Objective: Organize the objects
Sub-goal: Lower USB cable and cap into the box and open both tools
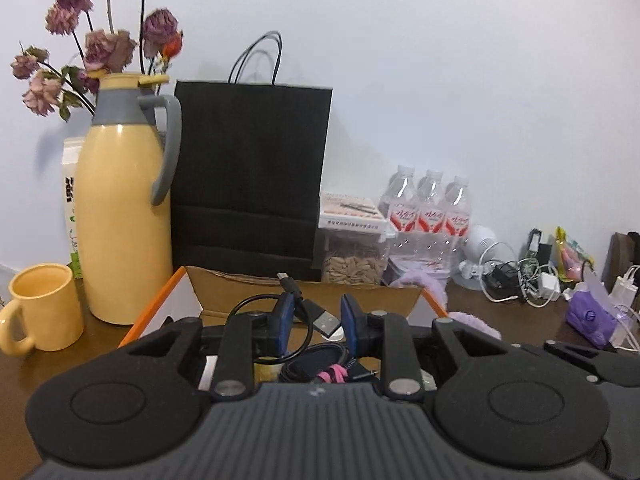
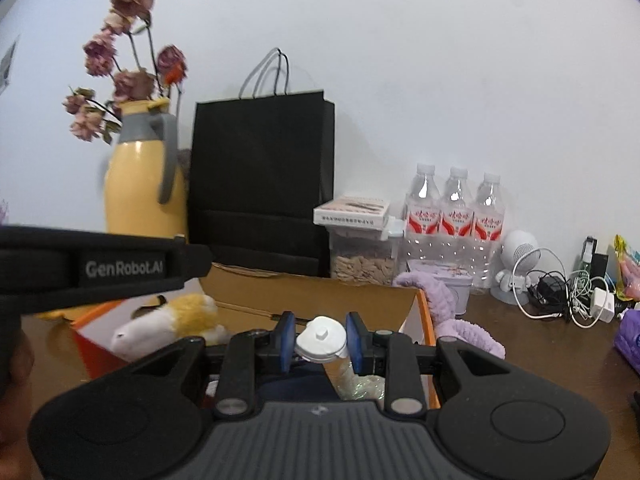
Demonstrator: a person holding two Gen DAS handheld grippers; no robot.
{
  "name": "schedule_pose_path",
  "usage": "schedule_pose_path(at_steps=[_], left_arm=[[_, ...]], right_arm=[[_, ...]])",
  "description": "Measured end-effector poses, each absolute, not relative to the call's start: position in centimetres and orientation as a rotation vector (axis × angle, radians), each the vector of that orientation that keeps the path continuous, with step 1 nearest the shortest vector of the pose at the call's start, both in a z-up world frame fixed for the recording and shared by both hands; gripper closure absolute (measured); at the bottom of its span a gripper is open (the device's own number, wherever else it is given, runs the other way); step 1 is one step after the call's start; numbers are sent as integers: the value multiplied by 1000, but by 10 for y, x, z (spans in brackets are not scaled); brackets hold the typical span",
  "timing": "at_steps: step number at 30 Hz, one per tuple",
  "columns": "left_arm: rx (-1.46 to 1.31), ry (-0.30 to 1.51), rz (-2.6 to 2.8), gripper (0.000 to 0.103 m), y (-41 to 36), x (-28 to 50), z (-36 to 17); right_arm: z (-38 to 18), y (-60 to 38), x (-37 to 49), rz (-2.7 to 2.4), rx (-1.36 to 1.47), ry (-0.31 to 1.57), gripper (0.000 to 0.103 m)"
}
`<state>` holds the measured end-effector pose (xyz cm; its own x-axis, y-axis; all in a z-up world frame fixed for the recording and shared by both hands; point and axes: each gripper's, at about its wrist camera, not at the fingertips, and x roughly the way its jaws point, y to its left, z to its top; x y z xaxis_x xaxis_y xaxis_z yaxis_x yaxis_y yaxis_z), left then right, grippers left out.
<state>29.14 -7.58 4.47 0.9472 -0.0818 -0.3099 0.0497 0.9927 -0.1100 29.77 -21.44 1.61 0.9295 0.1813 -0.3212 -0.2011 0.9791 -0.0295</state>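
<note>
Two wrist views over an open cardboard box [image 1: 240, 284] with orange-edged flaps, standing on a brown table [image 1: 500, 320]; all places below are given relative to this box.

Left gripper [image 1: 314, 326] — above the box, its blue pads closed on a black USB cable [image 1: 316, 316], whose plug end sticks out between the fingertips. Below it, inside the box, lies a coiled black cable tied with a pink band [image 1: 332, 374].

Right gripper [image 2: 320, 338] — above the box's right half, its blue pads gripping a small bottle with a white cap [image 2: 322, 340]; the cap faces away from the camera. A yellow-and-white plush toy [image 2: 172, 322] lies in the box's left half, and a purple plush [image 2: 452, 312] hangs over its right wall.

Behind the box stands a black paper bag [image 1: 250, 176], with a yellow thermos jug [image 1: 124, 200] holding dried roses [image 1: 100, 36] to the bag's left. A yellow mug [image 1: 44, 306] sits left of the box. Behind and right of it: a clear container of seeds [image 1: 354, 258], three water bottles [image 1: 430, 212], then a tangle of white chargers and cables [image 1: 528, 280].
</note>
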Motion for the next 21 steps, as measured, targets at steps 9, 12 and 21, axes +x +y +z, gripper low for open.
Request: schedule_pose_path(at_steps=[9, 12, 21], left_arm=[[-39, 357, -56, 76, -75, 314, 24], [-15, 357, -57, 76, -78, 315, 19], [-38, 276, -12, 0, -72, 310, 20]], right_arm=[[-7, -215, 320, 194, -82, 381, 77], [-9, -213, 320, 200, -89, 388, 77], [-14, -217, 320, 174, -82, 404, 0]])
